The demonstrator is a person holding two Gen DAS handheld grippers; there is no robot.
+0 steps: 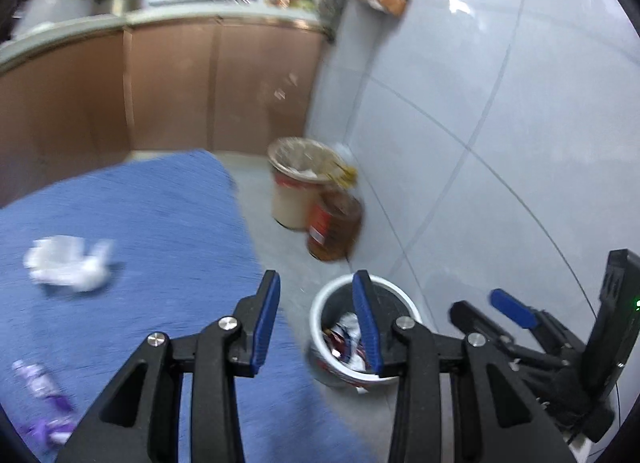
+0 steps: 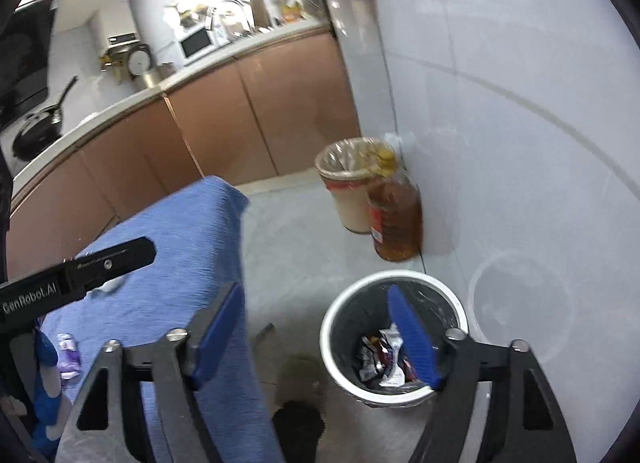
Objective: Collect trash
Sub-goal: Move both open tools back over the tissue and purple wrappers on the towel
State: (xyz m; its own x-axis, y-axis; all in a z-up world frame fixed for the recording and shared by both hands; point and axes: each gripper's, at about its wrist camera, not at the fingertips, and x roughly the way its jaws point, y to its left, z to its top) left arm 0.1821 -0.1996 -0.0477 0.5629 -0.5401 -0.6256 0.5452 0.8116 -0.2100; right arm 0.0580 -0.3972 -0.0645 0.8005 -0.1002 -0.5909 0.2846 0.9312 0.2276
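Note:
A white waste bin [image 1: 320, 319] with a dark liner stands on the floor beside the blue-covered table [image 1: 160, 223]; it holds several crumpled wrappers [image 2: 382, 359]. My left gripper [image 1: 318, 283] is open and empty, above the table edge and the bin. My right gripper [image 2: 316, 299] is open and empty, above the bin [image 2: 332, 327]. A crumpled white tissue [image 1: 68, 263] and a purple wrapper [image 1: 40, 387] lie on the table [image 2: 192, 231]. The purple wrapper also shows in the right wrist view [image 2: 68, 355].
A cream lined bucket [image 1: 292, 191] and a brown oil bottle [image 1: 334, 227] stand by the grey tiled wall [image 1: 500, 123]. Brown kitchen cabinets [image 1: 160, 83] with a cluttered counter run behind. The right gripper's body [image 1: 560, 343] shows in the left view.

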